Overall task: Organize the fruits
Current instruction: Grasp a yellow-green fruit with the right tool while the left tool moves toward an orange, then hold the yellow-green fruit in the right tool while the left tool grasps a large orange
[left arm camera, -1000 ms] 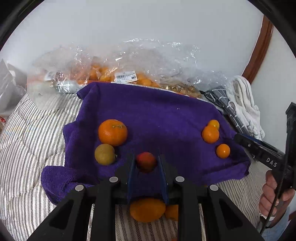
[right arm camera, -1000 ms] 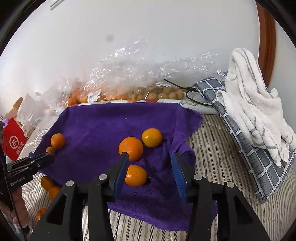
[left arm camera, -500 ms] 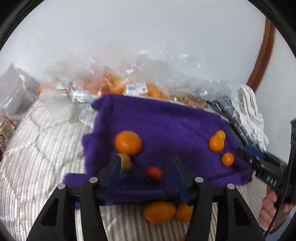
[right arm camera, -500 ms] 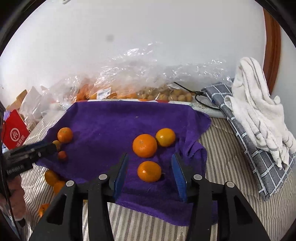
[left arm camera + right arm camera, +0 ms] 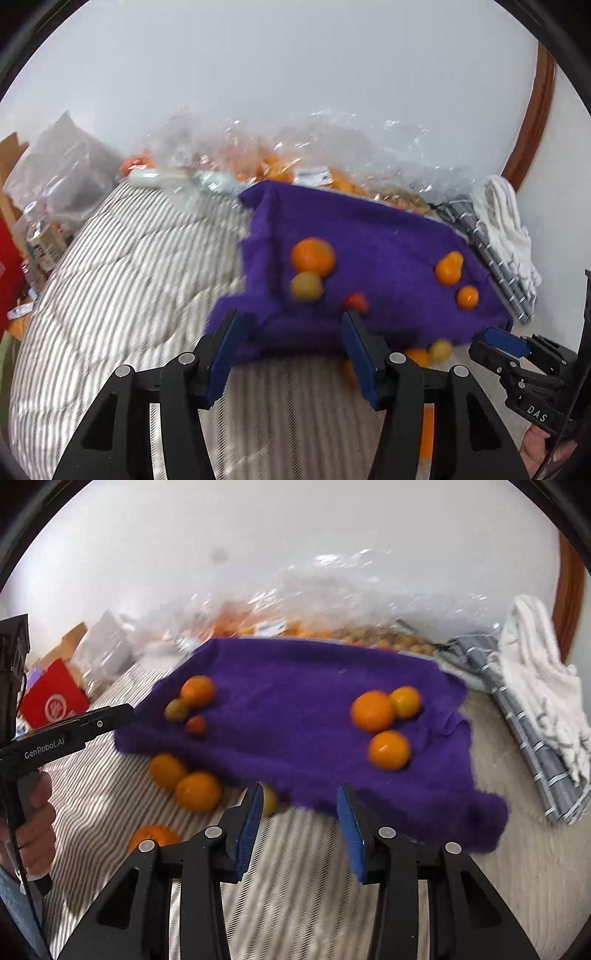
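A purple towel (image 5: 369, 236) (image 5: 295, 686) lies on the striped bed. On its left side sit an orange (image 5: 313, 256) (image 5: 197, 691), a yellow-green fruit (image 5: 306, 286) (image 5: 176, 709) and a small red fruit (image 5: 355, 302) (image 5: 195, 726). On its right side sit three oranges (image 5: 372, 710) (image 5: 405, 701) (image 5: 389, 749). Loose oranges (image 5: 197, 791) lie on the bed off the towel's front edge. My left gripper (image 5: 291, 347) is open and empty, pulled back from the towel. My right gripper (image 5: 300, 825) is open and empty above the bed, a small yellow fruit (image 5: 269, 801) beside its left finger.
Clear plastic bags of fruit (image 5: 295, 162) line the wall behind the towel. A white towel (image 5: 539, 679) on a checked cloth (image 5: 517, 716) lies at the right. A red box (image 5: 55, 701) and clutter stand at the left. The striped bedding (image 5: 122, 280) spreads left.
My left gripper opened, left the small red fruit on the towel and pulled back to the left. My right gripper drew back from the orange off the towel's front edge.
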